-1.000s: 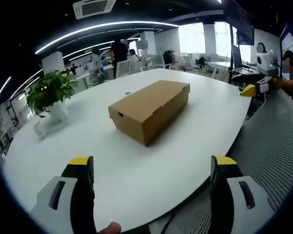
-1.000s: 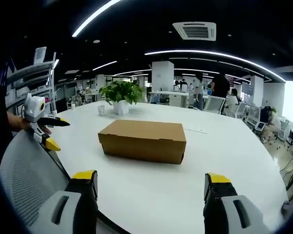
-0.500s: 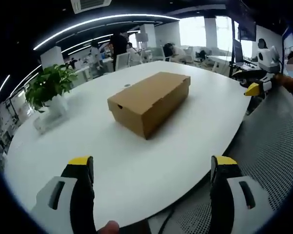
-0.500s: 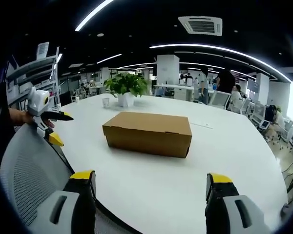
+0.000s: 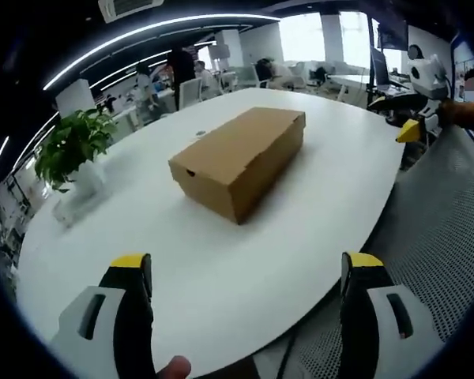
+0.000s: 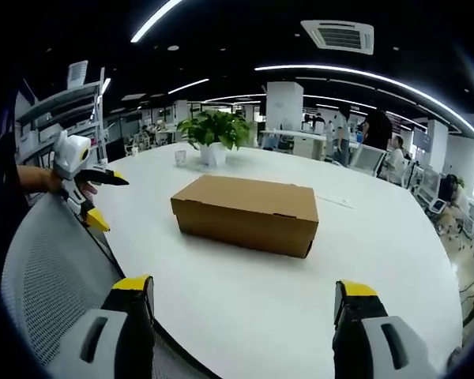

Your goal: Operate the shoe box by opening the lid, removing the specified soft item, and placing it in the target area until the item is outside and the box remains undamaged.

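Note:
A brown cardboard shoe box [image 5: 238, 160] lies closed in the middle of a white oval table [image 5: 142, 237]; the right gripper view has the same box [image 6: 246, 213] with its long side toward me. My left gripper [image 5: 243, 272] is open, its yellow-tipped jaws spread wide near the table's near edge, well short of the box. My right gripper [image 6: 243, 296] is also open and empty, equally far back. In the left gripper view the right gripper [image 5: 417, 95] sits at the far right; in the right gripper view the left gripper [image 6: 83, 180] sits at the far left.
A potted green plant [image 5: 69, 150] stands at the table's far left, and the plant [image 6: 215, 134] is behind the box in the right gripper view. A grey mesh chair back [image 6: 51, 284] lies close below the grippers. People and desks fill the office behind.
Both cameras have drifted slightly, so the box sits a little higher and closer in each view. The box stays closed and untouched; both grippers stay open.

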The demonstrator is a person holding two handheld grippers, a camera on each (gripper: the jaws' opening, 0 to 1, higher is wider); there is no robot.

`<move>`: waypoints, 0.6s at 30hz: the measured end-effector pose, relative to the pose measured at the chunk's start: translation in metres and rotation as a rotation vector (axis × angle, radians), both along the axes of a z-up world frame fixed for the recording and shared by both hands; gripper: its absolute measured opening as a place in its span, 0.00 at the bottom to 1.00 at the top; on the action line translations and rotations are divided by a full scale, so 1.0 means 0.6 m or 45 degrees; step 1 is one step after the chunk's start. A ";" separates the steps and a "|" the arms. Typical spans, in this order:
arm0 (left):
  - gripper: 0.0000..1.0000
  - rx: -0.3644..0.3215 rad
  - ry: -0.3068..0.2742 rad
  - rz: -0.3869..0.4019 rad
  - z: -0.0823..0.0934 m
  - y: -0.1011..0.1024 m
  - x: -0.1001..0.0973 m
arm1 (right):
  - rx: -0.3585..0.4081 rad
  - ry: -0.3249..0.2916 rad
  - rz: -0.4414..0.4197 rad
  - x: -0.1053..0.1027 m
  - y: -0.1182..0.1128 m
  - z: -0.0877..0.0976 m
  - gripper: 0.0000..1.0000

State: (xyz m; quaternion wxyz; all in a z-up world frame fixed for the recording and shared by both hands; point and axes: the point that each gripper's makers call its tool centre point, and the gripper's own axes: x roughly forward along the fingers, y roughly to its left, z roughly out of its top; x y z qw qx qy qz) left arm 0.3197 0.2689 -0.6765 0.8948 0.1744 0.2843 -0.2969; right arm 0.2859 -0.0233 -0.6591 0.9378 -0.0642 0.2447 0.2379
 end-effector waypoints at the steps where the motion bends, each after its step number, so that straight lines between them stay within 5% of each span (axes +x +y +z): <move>1: 0.99 -0.008 -0.002 0.004 0.002 0.000 0.003 | -0.004 -0.001 0.005 0.001 0.001 0.001 0.94; 18: 0.99 -0.091 -0.024 0.116 0.017 0.008 0.048 | -0.028 -0.016 0.073 0.050 -0.001 0.007 0.94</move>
